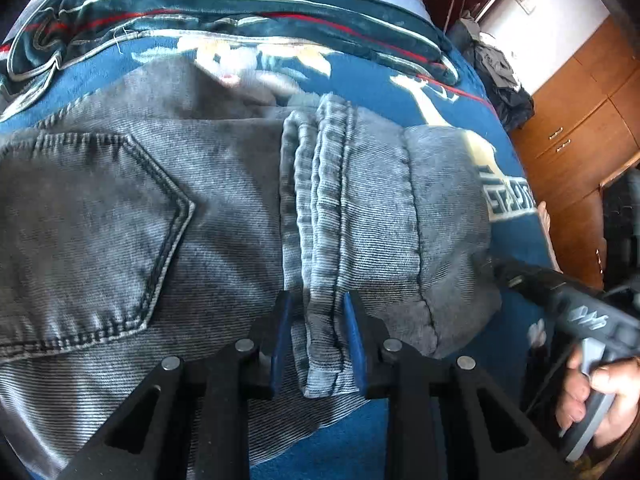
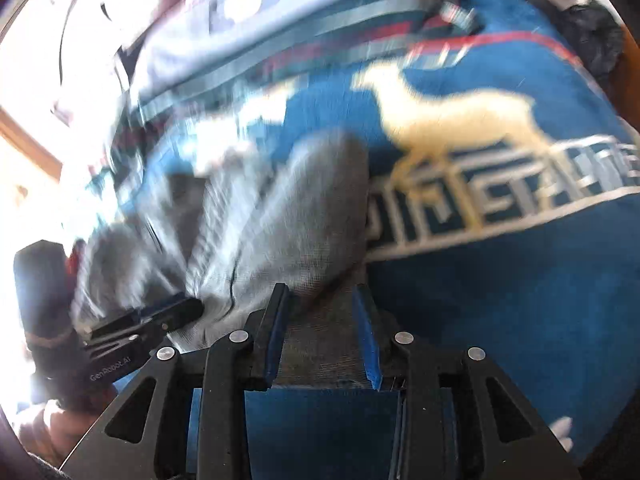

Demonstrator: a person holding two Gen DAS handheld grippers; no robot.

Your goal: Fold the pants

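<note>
I am holding a two-finger gripper in each hand, both tilted down over a bed. Grey denim pants (image 1: 168,208) lie folded on a blue blanket (image 1: 452,120), filling most of the left camera's view. A back pocket (image 1: 120,216) with dark stitching faces up on the left side of the pants, and the thick doubled hems (image 1: 320,200) of the legs run up the middle.

My left gripper (image 1: 316,308) sits at the near edge of the pants. Its two blue-padded fingers (image 1: 352,332) stand on either side of the bunched hem, and the cloth fills the gap between them, so they are clenched on the hems. The frame is sharp here.

My right gripper (image 2: 320,308) is seen in a blurred frame. A flat strip of grey cloth spans the whole gap between its blue pads (image 2: 370,344), so it appears to be grasping the right-hand edge of the pants (image 2: 272,216). The left gripper (image 2: 160,316) shows at the lower left of this view, resting against the same grey cloth.

The blanket (image 2: 520,300) carries a pale yellow horse (image 2: 452,120) and a band of blocky white pattern (image 2: 500,200). At the head of the bed lies a pillow (image 1: 248,12) striped dark green, red and white. Wooden cabinets (image 1: 576,120) stand beyond the bed's right side. My right hand (image 1: 592,396) wraps the grey handle of its gripper at the lower right of the left camera's view.
</note>
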